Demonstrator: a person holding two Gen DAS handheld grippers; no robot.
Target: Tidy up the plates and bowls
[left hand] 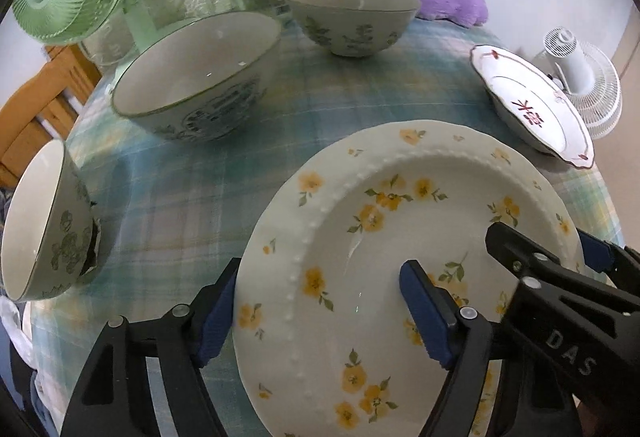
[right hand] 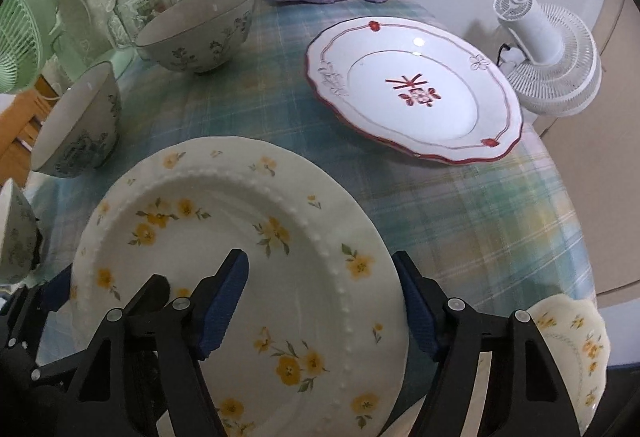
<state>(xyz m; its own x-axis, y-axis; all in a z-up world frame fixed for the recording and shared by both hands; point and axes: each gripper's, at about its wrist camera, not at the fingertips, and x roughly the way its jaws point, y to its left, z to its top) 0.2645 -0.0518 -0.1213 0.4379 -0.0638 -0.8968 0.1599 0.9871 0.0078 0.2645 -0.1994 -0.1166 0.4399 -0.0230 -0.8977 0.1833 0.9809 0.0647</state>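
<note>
Now we have both grippers straddling the yellow-flowered plate (left hand: 400, 257): the left gripper (left hand: 320, 313) spans its left rim and the right gripper (right hand: 324, 305) its right rim, each with one blue ribbed pad above the glazed well and one outside the edge, spread and, as far as we can tell, not yet pinching. Next, we judge, both must close evenly on the slick beaded rim and lift level. Beyond our fingertips on the checked tablecloth (right hand: 500, 205) lie the scalloped red-trimmed plate (right hand: 416, 89) and three deep green-patterned bowls (left hand: 200, 77).
</note>
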